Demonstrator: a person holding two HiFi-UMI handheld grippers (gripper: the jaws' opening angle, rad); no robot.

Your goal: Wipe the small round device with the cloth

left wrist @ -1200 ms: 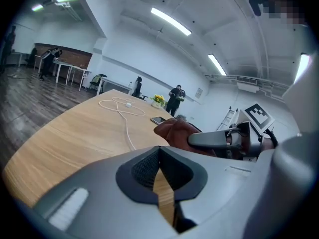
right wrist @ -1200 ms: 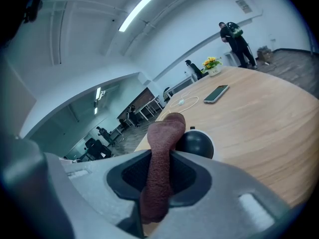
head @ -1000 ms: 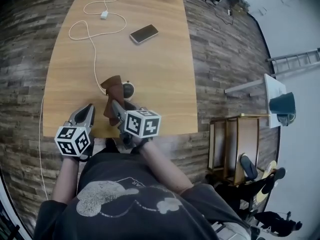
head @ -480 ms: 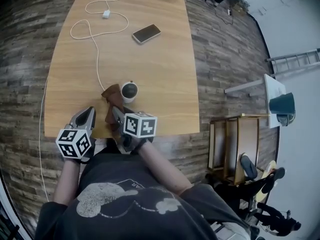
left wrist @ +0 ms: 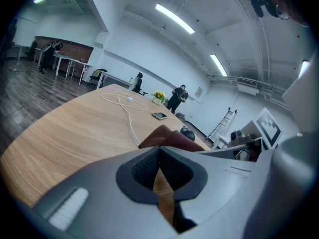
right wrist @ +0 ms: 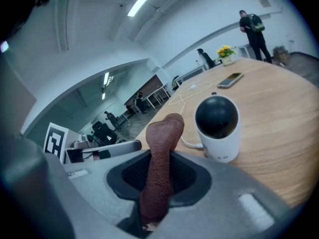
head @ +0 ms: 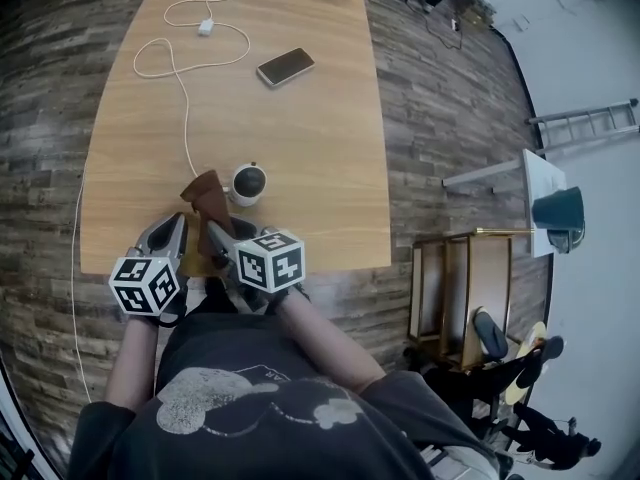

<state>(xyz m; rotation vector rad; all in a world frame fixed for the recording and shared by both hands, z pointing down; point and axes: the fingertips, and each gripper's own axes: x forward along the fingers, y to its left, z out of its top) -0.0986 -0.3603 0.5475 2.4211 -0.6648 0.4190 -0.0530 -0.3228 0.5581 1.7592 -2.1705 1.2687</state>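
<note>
Since half a second ago the cloth [head: 205, 196] has slid left off the small round device [head: 248, 182]; in the head view it now hangs just beside it near the table's [head: 300, 148] front edge, covering the tips of the right gripper's [head: 222, 240] jaws. In the left gripper view the left gripper's [left wrist: 159, 151] jaws meet on nothing, and we see only the device's dark dome past the cloth. In the right gripper view the jaws clamp the brown cloth upright, with the white-bodied, black-domed device standing just right of it.

This looks like an open office: a long wooden table [head: 310, 128] with a smartphone [head: 285, 66] at 12 o'clock, ceiling strip lights [left wrist: 174, 19], more desks [left wrist: 70, 63] and people [left wrist: 177, 97] far behind.
</note>
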